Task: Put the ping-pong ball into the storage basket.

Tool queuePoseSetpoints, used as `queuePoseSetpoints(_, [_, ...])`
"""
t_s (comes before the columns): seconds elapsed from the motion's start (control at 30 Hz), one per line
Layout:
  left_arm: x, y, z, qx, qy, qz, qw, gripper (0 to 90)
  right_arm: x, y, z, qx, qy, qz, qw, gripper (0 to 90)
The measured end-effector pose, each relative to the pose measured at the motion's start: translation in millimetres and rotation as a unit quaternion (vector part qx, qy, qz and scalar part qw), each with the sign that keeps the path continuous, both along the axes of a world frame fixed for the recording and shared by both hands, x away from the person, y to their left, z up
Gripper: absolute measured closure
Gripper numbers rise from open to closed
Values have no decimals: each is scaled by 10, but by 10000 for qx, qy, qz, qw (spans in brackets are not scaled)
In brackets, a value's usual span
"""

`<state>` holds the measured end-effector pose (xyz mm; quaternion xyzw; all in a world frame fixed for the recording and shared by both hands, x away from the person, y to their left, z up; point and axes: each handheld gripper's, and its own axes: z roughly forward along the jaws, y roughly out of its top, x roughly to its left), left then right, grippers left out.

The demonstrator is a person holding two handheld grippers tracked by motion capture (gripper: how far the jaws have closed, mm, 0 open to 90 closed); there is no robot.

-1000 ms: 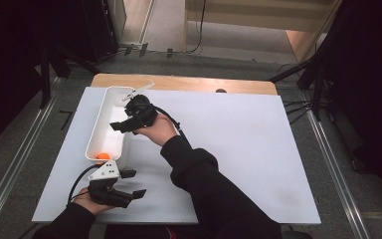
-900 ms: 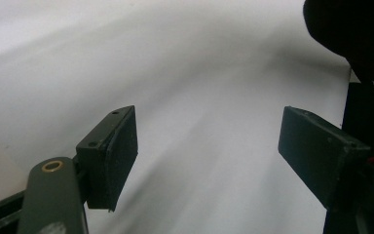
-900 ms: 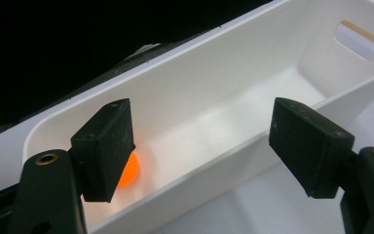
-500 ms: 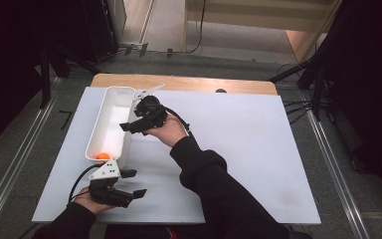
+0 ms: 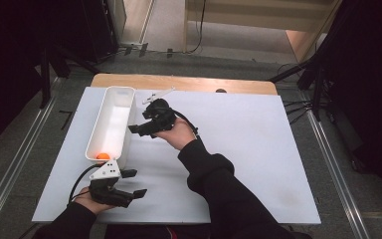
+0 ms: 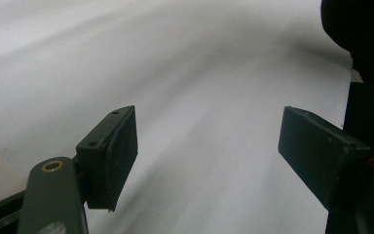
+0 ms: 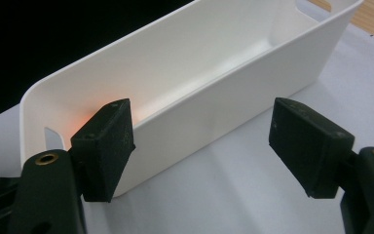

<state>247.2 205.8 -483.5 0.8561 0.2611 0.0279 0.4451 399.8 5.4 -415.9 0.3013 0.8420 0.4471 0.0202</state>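
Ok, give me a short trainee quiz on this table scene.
1. True or false: the orange ball lies inside the white bin.
2. Which gripper is beside the bin's long wall: A) left gripper B) right gripper?
3. Fill in: both grippers' jaws stand ____, with nothing between them.

Key: 1 true; 2 B; 3 open.

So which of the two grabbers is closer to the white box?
The right gripper, held beside the long wall of the white box, with open jaws. The left gripper waits at the table's near edge, just past the box's end.
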Motion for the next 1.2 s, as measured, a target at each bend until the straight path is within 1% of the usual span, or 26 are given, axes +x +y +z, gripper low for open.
queuePoseSetpoints(0.07, [2, 0, -1, 0, -3, 5, 10000, 229, -19, -30, -5, -19, -52, 28, 10000, 234])
queuePoseSetpoints(0.2, [2, 2, -1, -33, 4, 17, 10000, 229, -54, -83, -19, -70, -27, 66, 10000, 234])
queuePoseSetpoints(0.33, [2, -5, 1, -36, 5, 4, 10000, 229, -85, -133, -35, -25, -28, 24, 10000, 235])
queuePoseSetpoints(0.57, [4, -4, -3, -10, -3, 20, 10000, 229, -145, -227, -40, 17, -23, 30, 10000, 234])
queuePoseSetpoints(0.67, [6, 2, -1, 14, 4, 8, 10000, 229, -168, -272, -47, 3, -12, 18, 10000, 235])
queuePoseSetpoints(0.8, [2, 3, -5, -23, -9, 32, 10000, 229, -195, -323, -65, 3, 31, 17, 10000, 235])
queuePoseSetpoints(0.87, [2, 7, -3, -8, -13, 24, 10000, 229, -208, -360, -73, -10, 8, 2, 10000, 235])
queuePoseSetpoints(0.93, [-2, 7, -6, -21, 4, 54, 10000, 229, -218, -387, -79, 20, 27, -17, 10000, 235])
queuePoseSetpoints(1.07, [-4, 7, -6, -27, -4, 66, 10000, 229, -230, -440, -87, 6, 34, -52, 10000, 235])
queuePoseSetpoints(1.2, [-1, 7, -4, -13, -13, 30, 10000, 229, -263, -492, -92, 8, 15, -16, 10000, 235])
